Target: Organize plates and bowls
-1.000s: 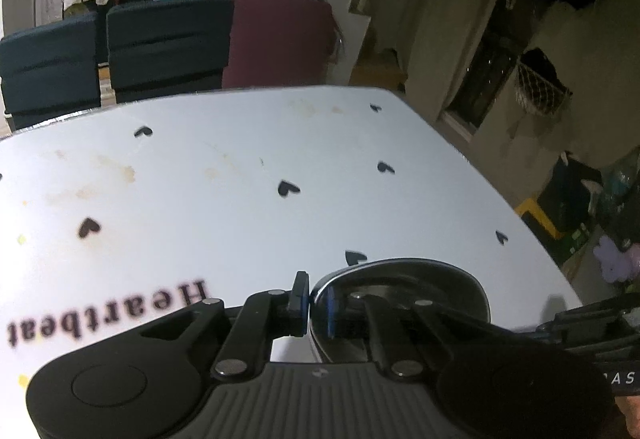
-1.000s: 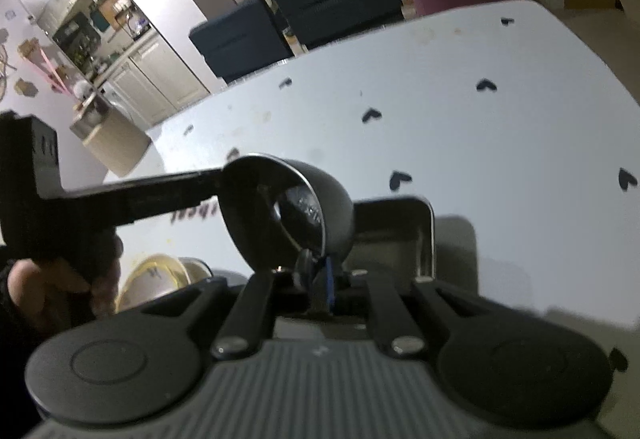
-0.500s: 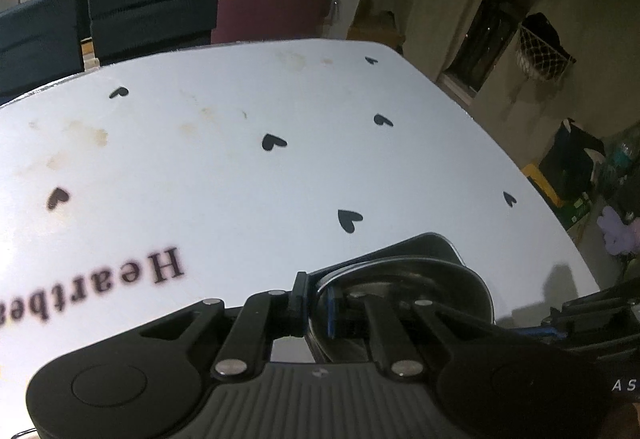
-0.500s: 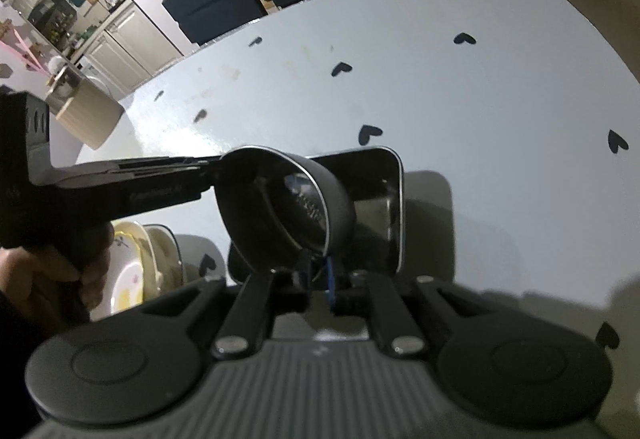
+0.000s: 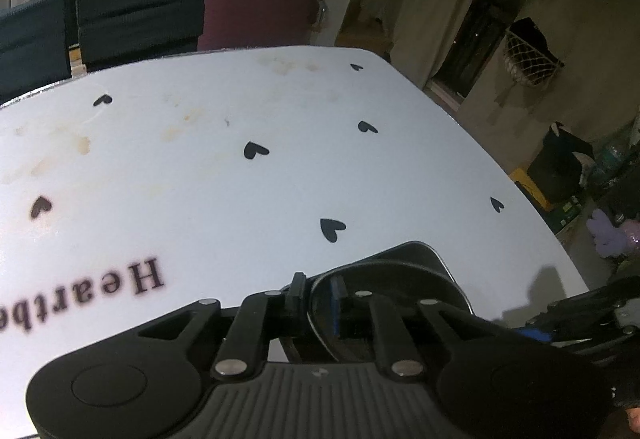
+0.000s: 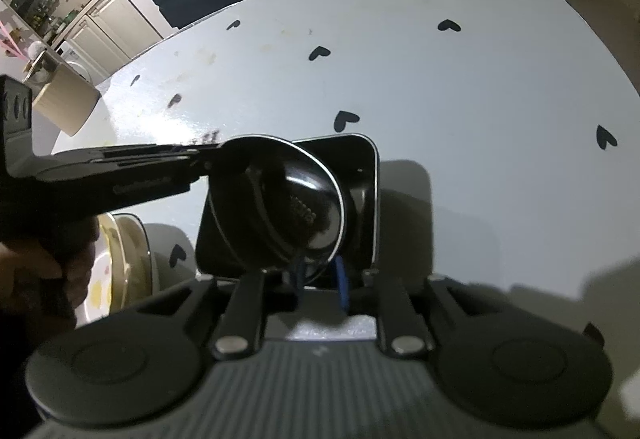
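Observation:
A black bowl [image 6: 296, 207] with a thin silver rim leans inside a black square dish [image 6: 374, 199] on the white heart-print table [image 6: 400, 79]. My right gripper [image 6: 320, 277] straddles the bowl's near rim. Its jaws are opening, and its blue pads stand apart from the rim. The left gripper [image 6: 212, 159] reaches in from the left at the bowl's far-left rim. In the left wrist view the bowl [image 5: 384, 279] and the dish [image 5: 436, 255] sit low. There my left gripper [image 5: 318, 293] has the rim between opening jaws, its blue pad off the rim.
A stack of cream bowls [image 6: 128, 251] on a white plate stands left of the dish, beside the person's hand [image 6: 28, 271]. A brown box [image 6: 64, 107] sits at the far left. Dark chairs [image 5: 140, 11] line the far edge. The table's right edge [image 5: 560, 239] is close.
Both hands have sunk, bringing the bowl down into the square dish. Both pairs of jaws have parted from the rim, the right more than the left.

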### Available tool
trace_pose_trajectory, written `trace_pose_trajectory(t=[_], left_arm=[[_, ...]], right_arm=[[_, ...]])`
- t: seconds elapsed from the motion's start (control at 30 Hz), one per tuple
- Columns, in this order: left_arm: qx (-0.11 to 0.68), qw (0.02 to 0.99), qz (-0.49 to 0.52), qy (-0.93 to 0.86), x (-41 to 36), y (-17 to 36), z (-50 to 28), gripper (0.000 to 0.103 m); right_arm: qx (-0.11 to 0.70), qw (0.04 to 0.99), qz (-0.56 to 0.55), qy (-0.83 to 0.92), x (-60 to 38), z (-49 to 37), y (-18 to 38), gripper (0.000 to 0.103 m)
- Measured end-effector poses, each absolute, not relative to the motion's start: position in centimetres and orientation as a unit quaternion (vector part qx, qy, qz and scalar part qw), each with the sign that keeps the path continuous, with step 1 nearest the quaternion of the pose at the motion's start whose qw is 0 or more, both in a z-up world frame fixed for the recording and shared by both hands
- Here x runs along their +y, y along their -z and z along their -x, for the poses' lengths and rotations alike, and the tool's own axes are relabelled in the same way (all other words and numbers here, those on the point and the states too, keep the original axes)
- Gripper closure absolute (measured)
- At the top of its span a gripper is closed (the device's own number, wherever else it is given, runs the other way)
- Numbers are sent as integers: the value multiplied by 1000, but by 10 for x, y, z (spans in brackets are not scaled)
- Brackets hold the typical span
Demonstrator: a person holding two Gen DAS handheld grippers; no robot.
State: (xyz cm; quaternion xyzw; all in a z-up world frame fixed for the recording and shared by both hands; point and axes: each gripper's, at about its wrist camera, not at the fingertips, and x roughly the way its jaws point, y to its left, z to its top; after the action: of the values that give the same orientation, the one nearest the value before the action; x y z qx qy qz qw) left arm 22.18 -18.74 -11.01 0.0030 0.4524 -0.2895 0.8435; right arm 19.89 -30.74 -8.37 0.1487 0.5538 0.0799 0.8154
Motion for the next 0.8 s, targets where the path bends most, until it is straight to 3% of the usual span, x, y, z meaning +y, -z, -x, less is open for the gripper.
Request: trace_pose_trajectory(t=[0.13,0.2,0.27,0.57,0.8], left_arm=[[444,847,4,292,-186,106,-223,85],[435,852,5,292,-185,103,-222,74],[429,855,3,292,-183,100,-221,70],[455,841,-24,291,-170,101,-211,57],[474,825,-67,302,-172,106,-199,51]], right_arm=[[553,817,-145,-79,-304,-199,83,76],[551,818,-145,-79,-304,-199,82,76],[551,818,-146,-78,-305,-198,81,75],[511,842,-166,-57,-321,-199,66,61],[492,850,-186,-10,-339,-217,70,59]])
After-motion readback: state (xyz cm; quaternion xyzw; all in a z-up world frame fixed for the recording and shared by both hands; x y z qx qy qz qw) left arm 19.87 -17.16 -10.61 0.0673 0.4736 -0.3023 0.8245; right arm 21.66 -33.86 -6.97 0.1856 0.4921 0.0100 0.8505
